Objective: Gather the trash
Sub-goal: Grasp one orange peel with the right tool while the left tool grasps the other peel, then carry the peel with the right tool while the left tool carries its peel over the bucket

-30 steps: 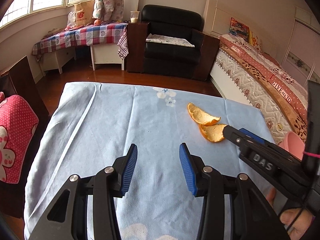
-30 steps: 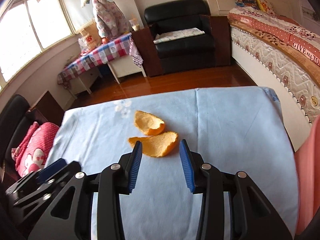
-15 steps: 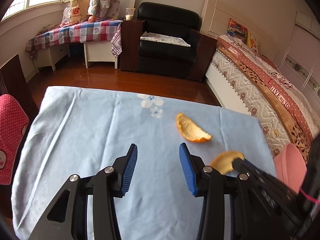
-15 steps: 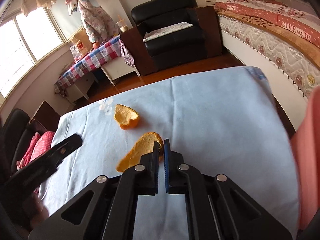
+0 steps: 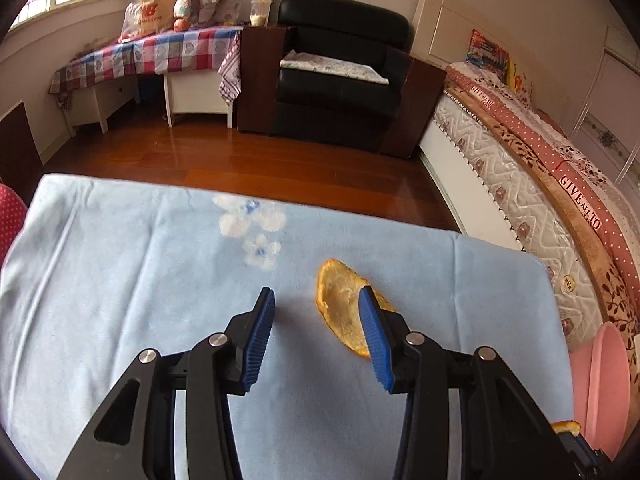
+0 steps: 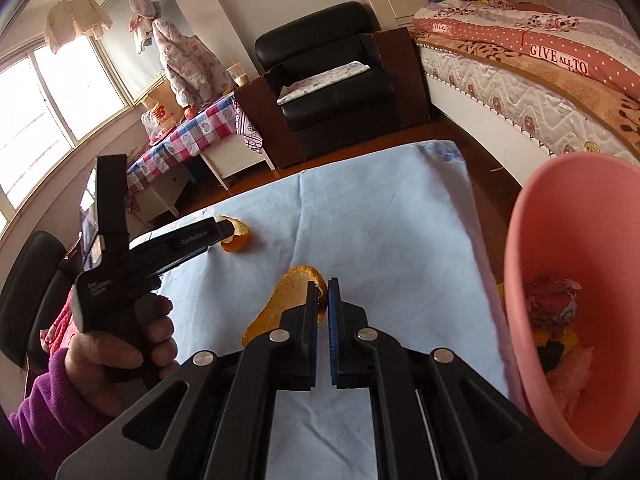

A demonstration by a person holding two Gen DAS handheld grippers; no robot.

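Observation:
One orange peel (image 5: 340, 308) lies on the blue tablecloth (image 5: 120, 280). My left gripper (image 5: 316, 292) hangs open just over it, and the peel shows partly behind the right blue pad (image 5: 374, 332). No pad presses on it. In the right wrist view, my right gripper (image 6: 323, 283) is shut on the edge of a second orange peel (image 6: 284, 300), which hangs above the cloth. That view also shows the left gripper (image 6: 226, 229) by the first peel (image 6: 238, 240). A pink bin (image 6: 560, 264) stands close on the right.
The bin holds red scraps and other trash (image 6: 552, 320). It appears past the table's right edge (image 5: 600, 380). A person's hand in a purple sleeve (image 6: 120, 344) holds the left gripper. Behind are wooden floor, a black armchair (image 5: 340, 72) and a bed (image 5: 540, 184).
My right gripper has shut on the nearer peel and carried it rightward, toward the pink bin. My left gripper has moved forward and down to the remaining peel.

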